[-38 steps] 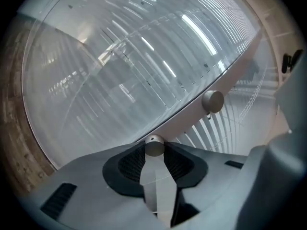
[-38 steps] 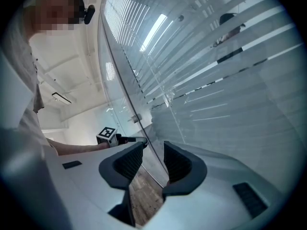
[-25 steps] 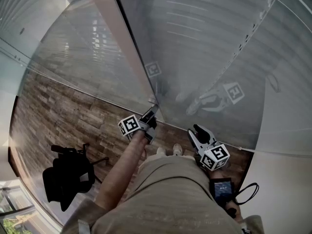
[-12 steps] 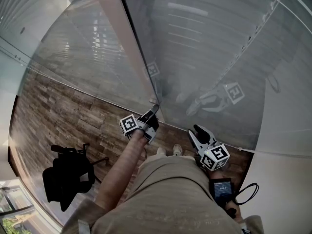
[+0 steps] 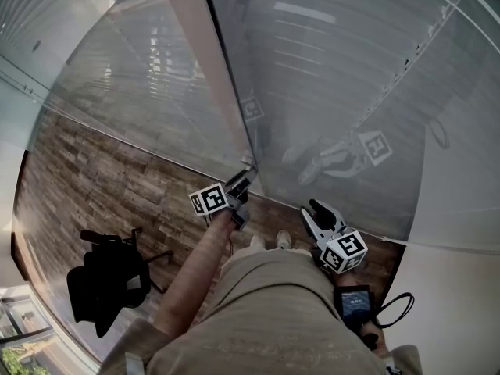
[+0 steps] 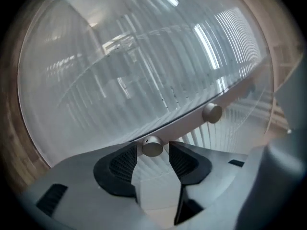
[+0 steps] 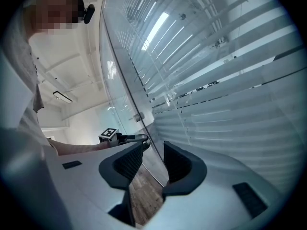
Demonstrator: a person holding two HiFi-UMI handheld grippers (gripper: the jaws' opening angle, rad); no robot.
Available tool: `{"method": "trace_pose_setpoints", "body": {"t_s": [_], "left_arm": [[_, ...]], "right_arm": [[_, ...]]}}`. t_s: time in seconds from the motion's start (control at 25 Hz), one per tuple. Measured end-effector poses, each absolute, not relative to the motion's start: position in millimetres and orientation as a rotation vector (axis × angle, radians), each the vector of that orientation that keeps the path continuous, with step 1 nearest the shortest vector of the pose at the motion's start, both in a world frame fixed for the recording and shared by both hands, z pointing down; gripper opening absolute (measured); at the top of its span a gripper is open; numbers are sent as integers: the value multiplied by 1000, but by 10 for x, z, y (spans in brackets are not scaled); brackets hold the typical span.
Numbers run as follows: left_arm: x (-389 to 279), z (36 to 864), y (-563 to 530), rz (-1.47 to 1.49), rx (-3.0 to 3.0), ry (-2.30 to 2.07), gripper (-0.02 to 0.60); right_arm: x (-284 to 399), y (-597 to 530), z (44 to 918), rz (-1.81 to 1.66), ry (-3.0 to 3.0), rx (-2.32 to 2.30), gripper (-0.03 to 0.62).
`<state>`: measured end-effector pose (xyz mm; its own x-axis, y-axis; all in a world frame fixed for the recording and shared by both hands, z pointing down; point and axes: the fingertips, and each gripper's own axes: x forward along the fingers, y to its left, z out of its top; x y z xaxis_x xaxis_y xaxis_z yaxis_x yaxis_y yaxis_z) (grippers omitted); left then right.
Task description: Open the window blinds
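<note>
- The step in hand looks like working the small round silver metal knob (image 6: pixel 152 147) that probably tilts the pale horizontal-slat window blinds (image 5: pixel 336 69) behind the glass.
- The blinds fill the panes from 10 to 2 o'clock in the head view. Their slats look mostly shut, so the task seems early.
- The left gripper (image 6: pixel 152 153) is at the beige window frame post (image 5: pixel 205 61). Its jaws have just been opening, and the knob sits between the tips at 12 o'clock.
- The dark ribbed fingers (image 6: pixel 122 162) stand wide and do not seem to press on the knob, so nothing is gripped.
- A second silver knob (image 6: pixel 212 112) sits at 2 o'clock from the first.
- The right gripper (image 5: pixel 316 208) hangs at 4 o'clock from the left one, jaws apart and empty.
- The next move likely calls for closing squarely on the knob and twisting again.
</note>
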<state>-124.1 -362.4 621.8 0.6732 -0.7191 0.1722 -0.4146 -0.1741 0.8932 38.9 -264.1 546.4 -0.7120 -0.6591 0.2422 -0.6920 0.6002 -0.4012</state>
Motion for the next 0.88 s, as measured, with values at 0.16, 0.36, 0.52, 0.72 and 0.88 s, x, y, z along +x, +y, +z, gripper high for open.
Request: {"method": "trace_pose_setpoints", "body": {"t_s": [0.16,0.36,0.52,0.72,0.88], "left_arm": [[-1279,6234,-3557,74,2096,-1170,209],[-1251,6061,-3545,543,2392,-1455,207],[-1174,6112,-3546,721,2449,-1505,201],[-1221,6193,-3585,770,2390,-1553,147],[-1233,6196,-3606,755,2393,-1550,138]], "right_arm": [[394,-2643,5472,735,-2745,1165,126],[423,-2652,5454,735,-2742,1177,126],[424,-2666,5438,729,-2743,1186,126],[451,-2682,5438,730,-2741,1203,126],[482,-2685,5454,734,-2735,1213,126]]}}
